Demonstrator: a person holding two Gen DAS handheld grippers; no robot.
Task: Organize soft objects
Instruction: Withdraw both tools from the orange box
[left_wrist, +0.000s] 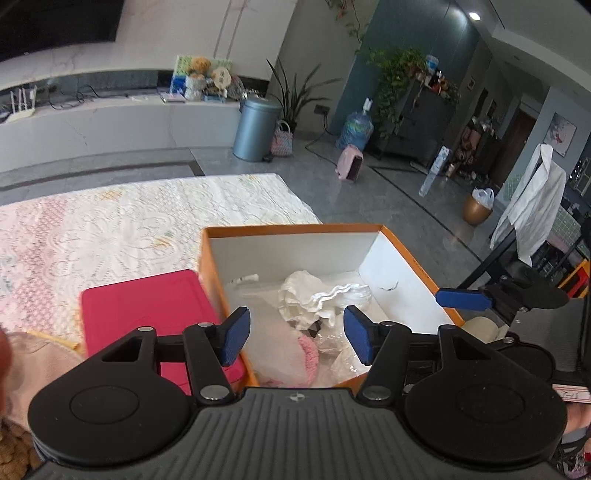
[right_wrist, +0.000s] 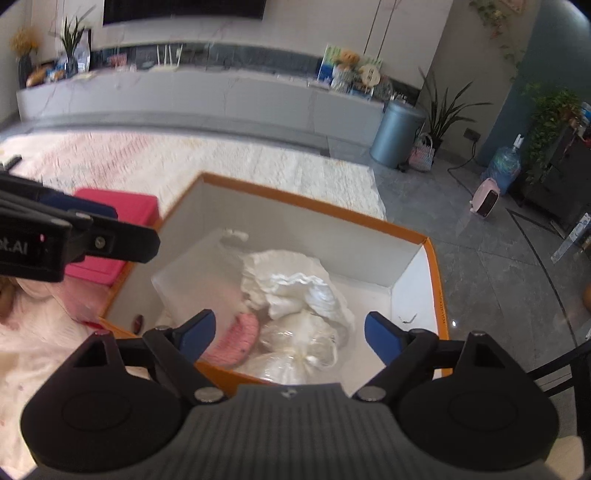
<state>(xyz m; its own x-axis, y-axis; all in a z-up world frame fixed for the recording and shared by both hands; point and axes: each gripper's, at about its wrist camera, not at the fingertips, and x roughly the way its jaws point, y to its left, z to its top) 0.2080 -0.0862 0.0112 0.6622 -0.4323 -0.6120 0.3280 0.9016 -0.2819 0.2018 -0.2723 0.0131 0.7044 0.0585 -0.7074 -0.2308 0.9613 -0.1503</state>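
While both tools hover spread and empty, crumpled white cloth fills the orange box.

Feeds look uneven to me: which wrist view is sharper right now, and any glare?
Left wrist view: sharp on the orange box and white cloth; bright ceiling-light spot top right. Right wrist view: motion-blurred, the lace tablecloth smeared; plastic bag glints.

The scene is brightly daylit; glare is seen on the floor; edges are fisheye-bent, the right view blurred.
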